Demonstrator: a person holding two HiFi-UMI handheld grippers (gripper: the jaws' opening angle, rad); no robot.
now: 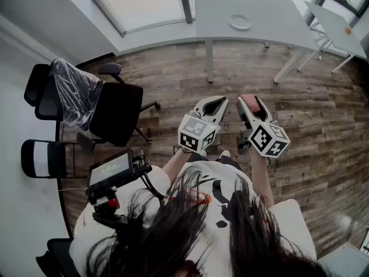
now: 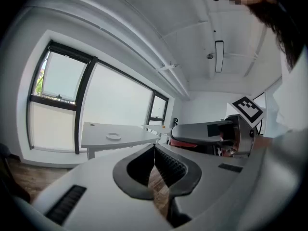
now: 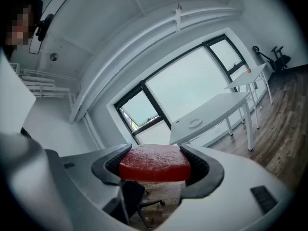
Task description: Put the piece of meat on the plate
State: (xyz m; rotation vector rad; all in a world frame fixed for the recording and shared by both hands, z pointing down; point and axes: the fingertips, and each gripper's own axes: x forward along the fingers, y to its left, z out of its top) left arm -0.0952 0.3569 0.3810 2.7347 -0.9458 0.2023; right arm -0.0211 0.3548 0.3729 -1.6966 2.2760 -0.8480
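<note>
My right gripper (image 3: 155, 163) is shut on the piece of meat (image 3: 154, 162), a flat red slab clamped between both pads; the same meat (image 1: 250, 103) shows red between the jaws of the right gripper (image 1: 249, 104) in the head view. The left gripper (image 1: 214, 105) is held beside it, and in its own view the left gripper (image 2: 154, 161) has its jaws together with nothing in them. The white plate (image 1: 239, 21) lies on the grey table (image 1: 271, 25) far ahead; the plate (image 3: 194, 123) and the plate (image 2: 113, 136) are small in both gripper views.
A black office chair (image 1: 118, 111) with a plastic-wrapped seat (image 1: 75, 91) stands at the left, with a folding chair (image 1: 43, 158) below it. A second white table (image 1: 337, 27) with an orange thing (image 1: 347, 30) is at the far right. Wooden floor (image 1: 323, 126) lies between me and the table.
</note>
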